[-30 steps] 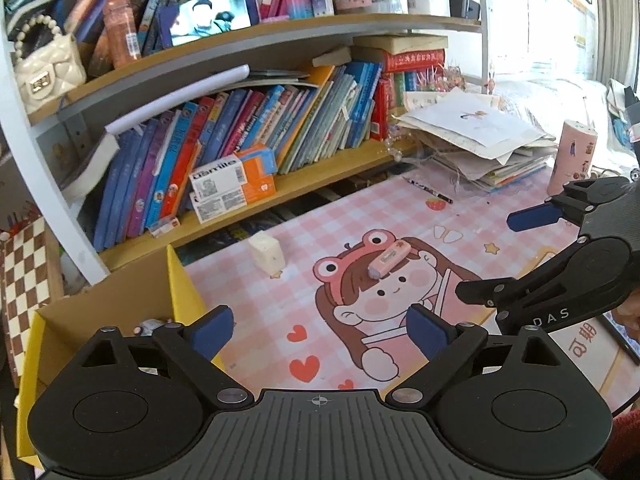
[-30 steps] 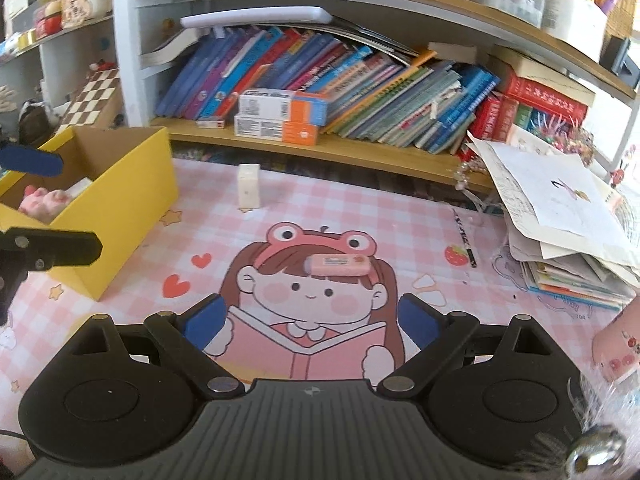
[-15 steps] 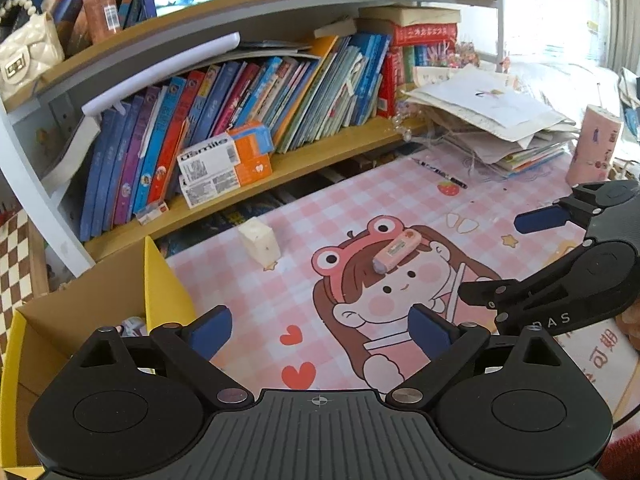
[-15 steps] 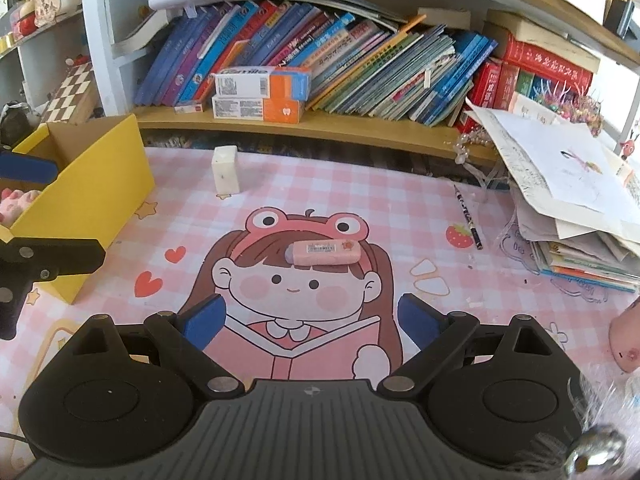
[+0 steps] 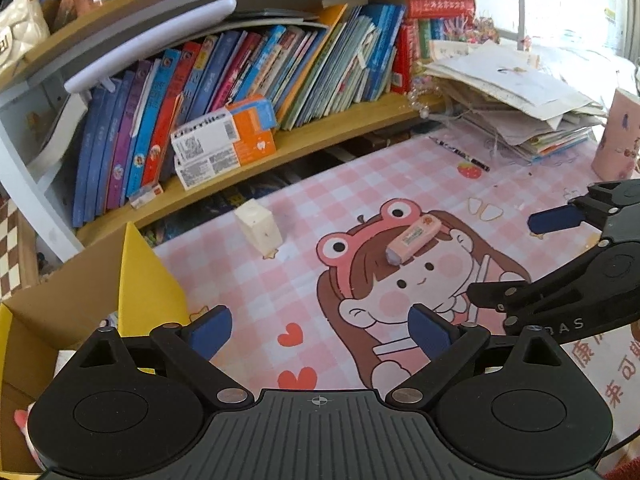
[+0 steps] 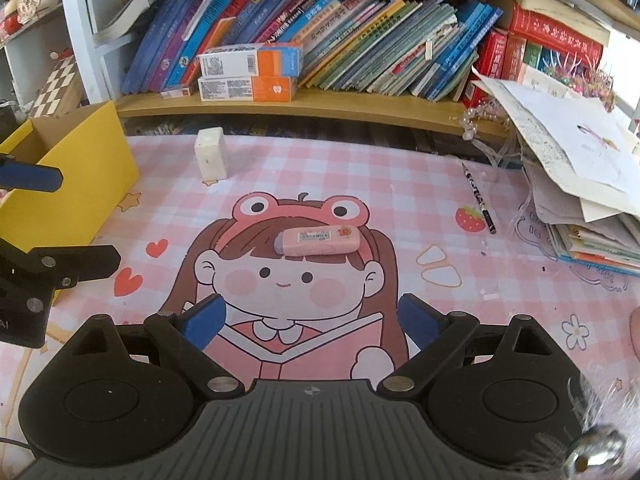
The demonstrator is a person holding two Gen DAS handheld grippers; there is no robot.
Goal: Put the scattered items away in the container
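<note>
A pink eraser (image 6: 319, 241) (image 5: 413, 237) lies on the cartoon desk mat, on the drawn girl's fringe. A white block eraser (image 6: 211, 153) (image 5: 260, 229) stands further back near the shelf. The yellow cardboard box (image 6: 76, 168) (image 5: 146, 288) sits at the left, with small items partly visible inside. My right gripper (image 6: 308, 322) is open, empty, just short of the pink eraser. My left gripper (image 5: 318, 334) is open and empty beside the box. Each gripper shows in the other's view, the right one (image 5: 516, 264) and the left one (image 6: 72, 220).
A pencil (image 6: 479, 197) lies on the mat at the right. A messy stack of papers and books (image 6: 576, 168) crowds the right side. A low wooden shelf (image 6: 320, 104) with books and orange boxes (image 6: 250, 72) runs along the back. A pink cup (image 5: 618, 136) stands at the far right.
Both grippers have advanced over the mat toward the pink eraser, which now looks larger and closer. Both stay open. Nothing has been picked up.
</note>
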